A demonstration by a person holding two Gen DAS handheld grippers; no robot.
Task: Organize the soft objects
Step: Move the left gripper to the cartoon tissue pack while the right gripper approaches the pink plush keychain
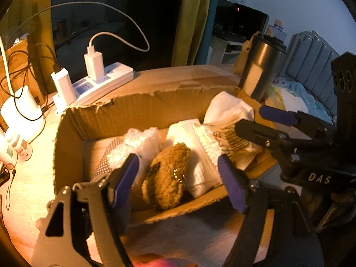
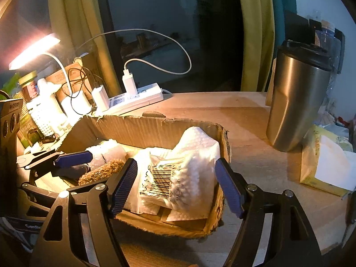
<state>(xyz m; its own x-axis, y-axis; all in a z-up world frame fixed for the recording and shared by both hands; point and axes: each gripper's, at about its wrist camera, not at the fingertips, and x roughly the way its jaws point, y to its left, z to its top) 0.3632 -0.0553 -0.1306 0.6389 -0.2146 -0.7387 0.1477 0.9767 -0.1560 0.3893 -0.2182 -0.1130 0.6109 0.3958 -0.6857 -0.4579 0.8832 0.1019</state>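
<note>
A torn cardboard box (image 1: 133,111) (image 2: 155,131) holds the soft things. A brown fuzzy pouch (image 1: 166,178) (image 2: 102,171) lies at its near side, between the spread fingers of my left gripper (image 1: 179,179) (image 2: 75,163), which is open with gaps on both sides. A clear bag of white padding with a barcode (image 2: 178,178) (image 1: 231,138) lies at the right end, under my right gripper (image 2: 176,187) (image 1: 263,123), which is open around it without pressing. Bubble wrap (image 1: 142,142), a white ribbed pad (image 1: 200,155) and a crumpled white cloth (image 2: 195,142) also lie inside.
A steel tumbler (image 2: 296,111) stands right of the box, with a yellow tissue pack (image 2: 322,166) in front of it. A power strip (image 2: 138,100) with chargers and cables runs behind the box. A lit desk lamp (image 2: 33,51) and small bottles (image 1: 15,146) crowd the left.
</note>
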